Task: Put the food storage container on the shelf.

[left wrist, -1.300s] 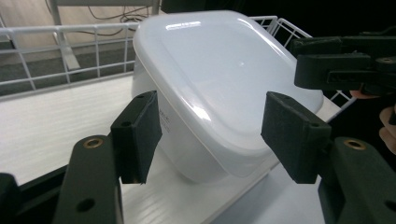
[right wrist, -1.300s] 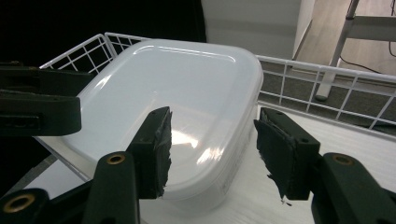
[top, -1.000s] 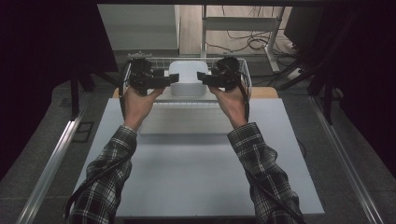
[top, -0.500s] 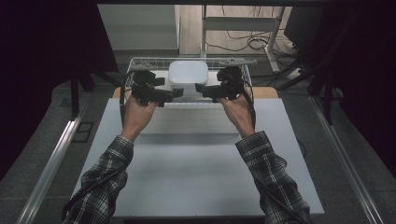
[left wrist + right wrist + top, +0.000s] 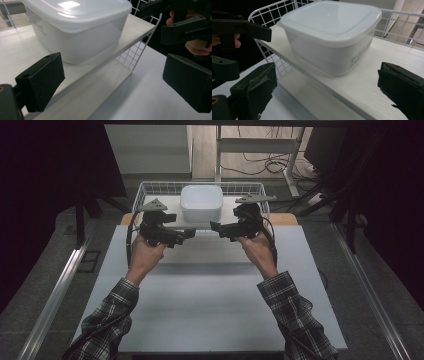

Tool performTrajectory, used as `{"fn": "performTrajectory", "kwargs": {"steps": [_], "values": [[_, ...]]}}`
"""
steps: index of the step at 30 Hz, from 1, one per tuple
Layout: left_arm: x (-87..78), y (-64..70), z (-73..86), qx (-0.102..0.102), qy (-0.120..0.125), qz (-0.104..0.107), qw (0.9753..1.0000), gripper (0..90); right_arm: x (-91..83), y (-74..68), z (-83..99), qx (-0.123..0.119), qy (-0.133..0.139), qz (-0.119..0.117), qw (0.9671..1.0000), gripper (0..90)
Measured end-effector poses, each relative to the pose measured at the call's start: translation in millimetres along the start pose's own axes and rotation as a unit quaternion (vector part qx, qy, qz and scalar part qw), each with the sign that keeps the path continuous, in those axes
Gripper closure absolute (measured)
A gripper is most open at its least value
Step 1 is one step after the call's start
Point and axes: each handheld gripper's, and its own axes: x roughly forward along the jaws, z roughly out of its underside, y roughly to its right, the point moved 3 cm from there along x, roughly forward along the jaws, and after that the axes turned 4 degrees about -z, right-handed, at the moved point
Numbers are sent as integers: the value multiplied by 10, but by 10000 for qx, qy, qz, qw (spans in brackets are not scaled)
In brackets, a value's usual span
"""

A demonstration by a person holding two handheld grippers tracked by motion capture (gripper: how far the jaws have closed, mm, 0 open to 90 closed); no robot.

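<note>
Lidded white container (image 5: 201,202) on the white shelf board (image 5: 167,210) of a wire basket (image 5: 150,186), just beyond and between the left gripper (image 5: 189,233) and right gripper (image 5: 214,226), both spread wide, holding nothing.

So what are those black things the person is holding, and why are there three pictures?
Each one is a hand-held gripper: a tool with two black jaws that pinch like tongs. The person holds the left hand-held gripper in one hand and the right hand-held gripper in the other. One picture comes from a camera high above the table, looking down. The other two come from little cameras riding on each tool, so you see its jaws up close. On a white shelf board inside a wire basket sits a white plastic box with its lid on. Both tools are open and hold nothing; they point toward the box.
</note>
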Motion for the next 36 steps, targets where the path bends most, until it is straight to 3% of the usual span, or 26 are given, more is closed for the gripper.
{"fn": "performTrajectory", "kwargs": {"steps": [6, 17, 30, 36], "values": [[-49, 65, 86, -26, 74, 108, 9999, 25, -16, -24, 85, -27, -24, -62, 10000, 20], [-103, 226, 365, 262, -63, 101, 9996, 29, -91, -117, 282, -208, -87, -171, 9996, 21], [-92, 319, 711, 239, -252, 93, 9994, 30, -180, -206, 531, -361, -138, -234, 9990, 20], [-68, 341, 893, 131, -313, 106, 9994, 31, -186, -235, 725, -431, -170, -178, 9988, 13]]}}
